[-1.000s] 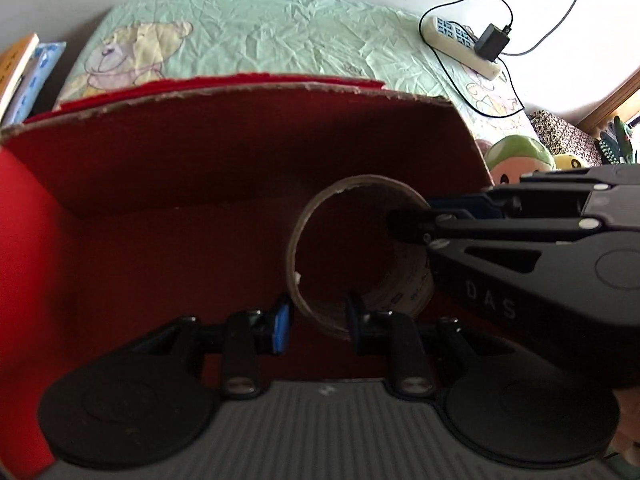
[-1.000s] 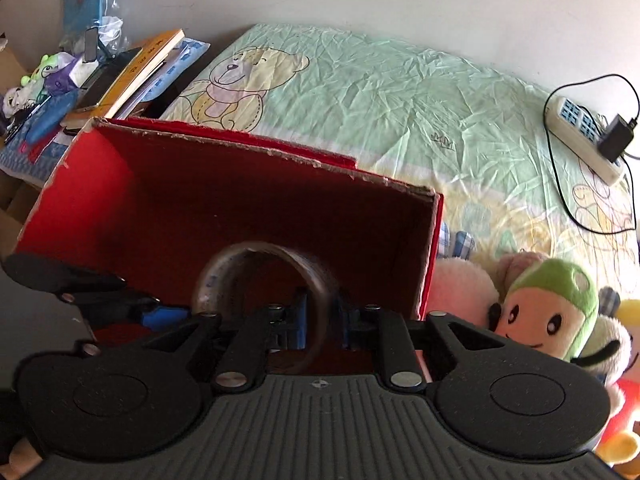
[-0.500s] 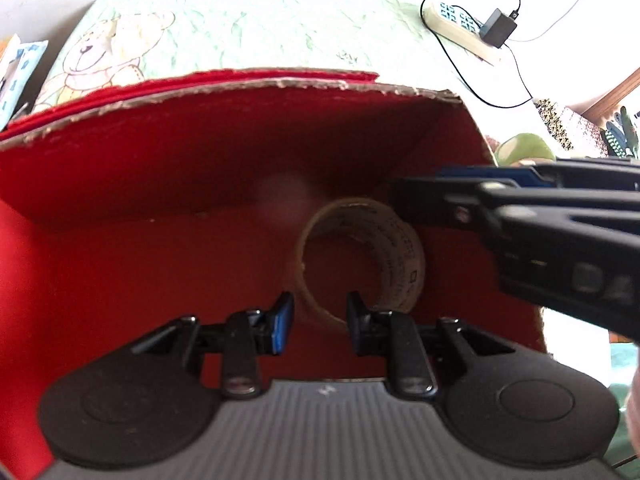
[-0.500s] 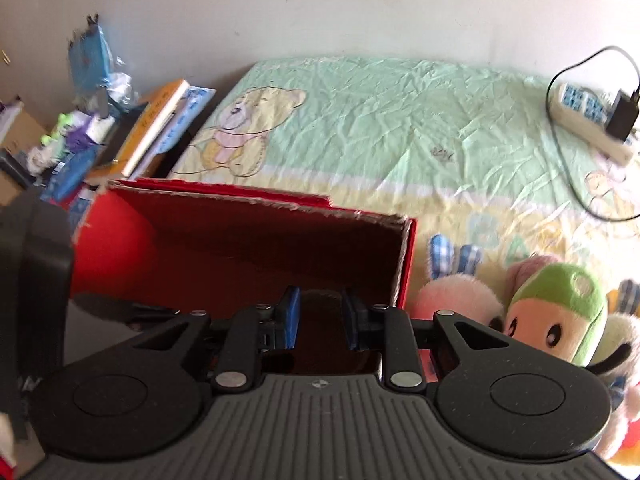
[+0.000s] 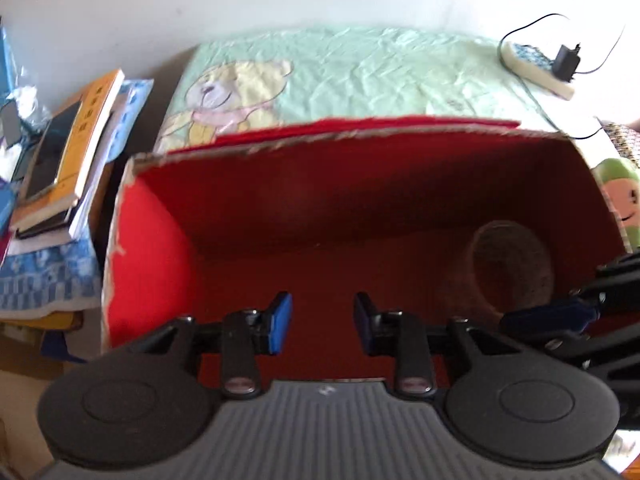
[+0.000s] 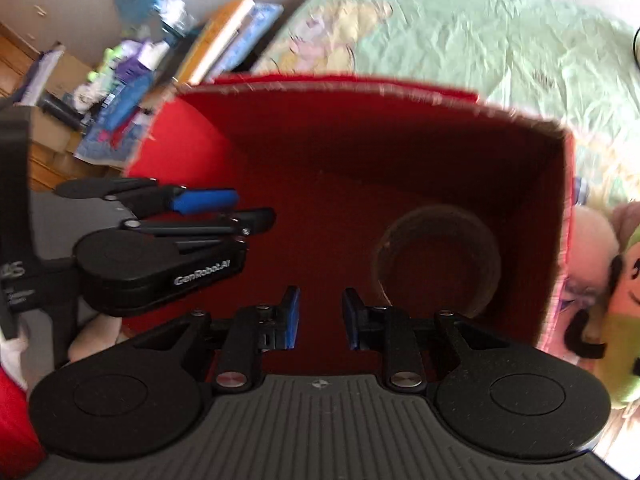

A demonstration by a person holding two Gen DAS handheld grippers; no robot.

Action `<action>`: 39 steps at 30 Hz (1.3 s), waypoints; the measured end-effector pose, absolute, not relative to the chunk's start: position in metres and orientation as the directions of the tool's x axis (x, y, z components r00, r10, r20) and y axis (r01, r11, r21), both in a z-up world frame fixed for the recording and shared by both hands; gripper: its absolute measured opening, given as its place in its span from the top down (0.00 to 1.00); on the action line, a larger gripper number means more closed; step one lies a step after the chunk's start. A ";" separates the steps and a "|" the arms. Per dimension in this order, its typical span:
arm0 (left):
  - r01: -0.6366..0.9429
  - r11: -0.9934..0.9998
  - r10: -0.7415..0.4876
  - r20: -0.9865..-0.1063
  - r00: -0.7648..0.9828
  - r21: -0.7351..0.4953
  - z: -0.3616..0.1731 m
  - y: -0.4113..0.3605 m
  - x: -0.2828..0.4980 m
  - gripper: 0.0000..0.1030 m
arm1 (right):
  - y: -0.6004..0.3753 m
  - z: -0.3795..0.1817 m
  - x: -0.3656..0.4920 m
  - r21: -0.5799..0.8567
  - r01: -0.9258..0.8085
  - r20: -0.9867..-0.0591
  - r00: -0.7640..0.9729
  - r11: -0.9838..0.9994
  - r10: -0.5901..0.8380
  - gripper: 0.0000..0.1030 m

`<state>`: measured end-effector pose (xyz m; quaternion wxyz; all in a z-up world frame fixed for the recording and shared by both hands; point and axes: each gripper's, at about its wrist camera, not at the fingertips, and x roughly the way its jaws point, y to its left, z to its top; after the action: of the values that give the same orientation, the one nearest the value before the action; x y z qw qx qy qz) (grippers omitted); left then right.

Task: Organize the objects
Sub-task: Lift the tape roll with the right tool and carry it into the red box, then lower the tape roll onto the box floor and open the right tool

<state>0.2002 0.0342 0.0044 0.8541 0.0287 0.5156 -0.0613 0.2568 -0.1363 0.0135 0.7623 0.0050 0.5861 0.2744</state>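
Inside the red box [image 5: 248, 216], a tape roll [image 5: 510, 270] rests on the floor by its right wall, while the left gripper [image 5: 320, 318] and right gripper [image 6: 318, 316] hover over its near edge, jaws parted, holding nothing.

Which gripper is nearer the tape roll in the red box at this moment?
Right, as far as I can judge. The right gripper hangs open just left of the tape roll lying in the red box. The left gripper, also open, sits farther left of it.
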 end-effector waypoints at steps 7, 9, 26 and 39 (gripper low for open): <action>0.134 0.990 -0.037 -0.881 0.471 0.031 -0.002 0.022 0.199 0.68 | -0.137 0.000 0.266 0.270 -0.347 -0.912 0.208 0.898 0.354 0.78; 0.139 0.990 -0.032 -0.889 0.458 0.036 -0.008 0.019 0.204 0.68 | -0.137 0.001 0.267 0.268 -0.349 -0.908 0.221 0.898 0.357 0.78; 0.141 0.982 0.043 -0.877 0.479 0.125 -0.009 0.007 0.205 0.68 | -0.135 -0.002 0.256 0.214 -0.348 -0.887 0.321 0.913 0.330 0.76; 0.125 0.974 0.094 -0.835 0.542 0.191 0.004 0.003 0.195 0.61 | -0.161 0.025 0.196 0.146 -0.182 -0.802 0.553 0.972 0.224 0.68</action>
<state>0.1950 0.0032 0.0036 0.8706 0.1145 0.4785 -0.0088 0.1959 -0.1611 0.0250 0.8810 0.0227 0.4583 0.1153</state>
